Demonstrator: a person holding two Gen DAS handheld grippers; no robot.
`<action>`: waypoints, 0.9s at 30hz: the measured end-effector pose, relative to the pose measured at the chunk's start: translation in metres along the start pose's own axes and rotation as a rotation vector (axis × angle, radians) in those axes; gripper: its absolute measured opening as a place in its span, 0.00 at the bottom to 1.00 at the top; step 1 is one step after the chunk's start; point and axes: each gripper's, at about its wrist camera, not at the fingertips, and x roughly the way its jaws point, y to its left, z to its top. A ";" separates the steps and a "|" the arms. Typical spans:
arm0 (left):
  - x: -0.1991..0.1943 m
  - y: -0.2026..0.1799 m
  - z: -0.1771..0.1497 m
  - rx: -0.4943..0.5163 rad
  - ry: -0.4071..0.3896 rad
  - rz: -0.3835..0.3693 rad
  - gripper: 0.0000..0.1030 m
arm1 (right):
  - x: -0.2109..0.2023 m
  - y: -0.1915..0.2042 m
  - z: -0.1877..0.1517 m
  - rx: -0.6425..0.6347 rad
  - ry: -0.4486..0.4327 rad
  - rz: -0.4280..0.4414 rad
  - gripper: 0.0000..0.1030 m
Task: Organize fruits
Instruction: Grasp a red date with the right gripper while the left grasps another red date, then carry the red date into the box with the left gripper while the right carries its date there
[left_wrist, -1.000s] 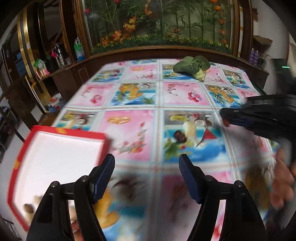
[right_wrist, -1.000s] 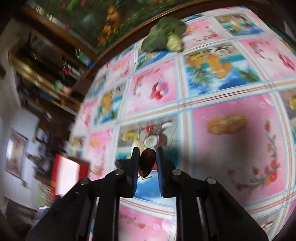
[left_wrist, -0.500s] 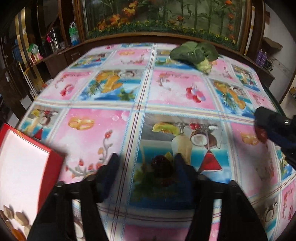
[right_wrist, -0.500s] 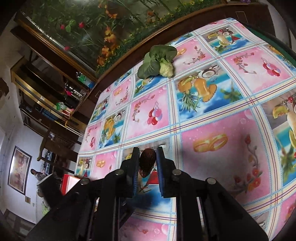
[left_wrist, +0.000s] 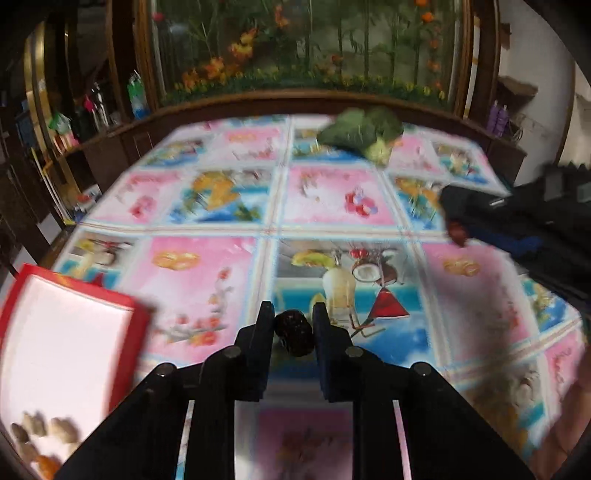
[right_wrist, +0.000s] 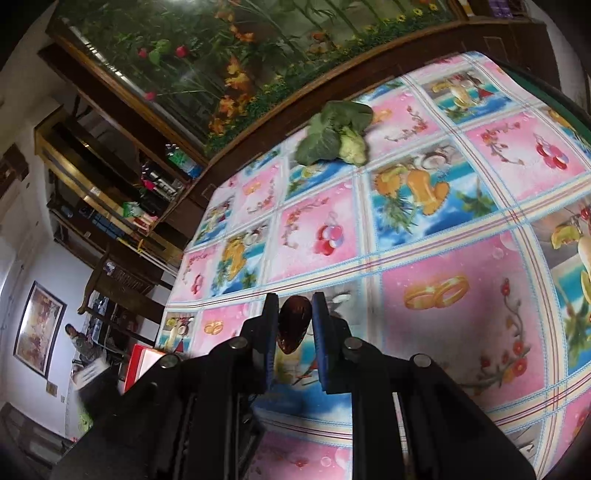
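Note:
My left gripper (left_wrist: 293, 328) is shut on a dark red wrinkled date (left_wrist: 295, 333), held just above the printed tablecloth. My right gripper (right_wrist: 294, 325) is shut on another dark red date (right_wrist: 291, 326), lifted above the cloth; it also shows at the right of the left wrist view (left_wrist: 458, 230). A red-rimmed white box (left_wrist: 55, 339) lies at the left, with several brownish fruits (left_wrist: 40, 435) in its near corner. Its red edge shows in the right wrist view (right_wrist: 138, 363).
A leafy green vegetable (left_wrist: 364, 131) lies at the far side of the table (left_wrist: 207, 280); it also shows in the right wrist view (right_wrist: 338, 134). A dark wooden cabinet with a flower display stands behind the table. Shelves stand at the left.
My left gripper has closed on the date that lay on the cloth and holds it now. My right gripper has kept its date and shifted further over the table.

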 end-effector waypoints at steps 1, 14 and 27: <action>-0.013 0.005 -0.001 -0.001 -0.026 0.009 0.19 | -0.002 0.006 -0.002 -0.024 -0.011 0.014 0.19; -0.160 0.140 -0.051 -0.120 -0.260 0.271 0.19 | -0.004 0.084 -0.064 -0.261 -0.072 0.151 0.19; -0.130 0.218 -0.094 -0.227 -0.147 0.385 0.19 | 0.032 0.205 -0.185 -0.446 0.154 0.285 0.19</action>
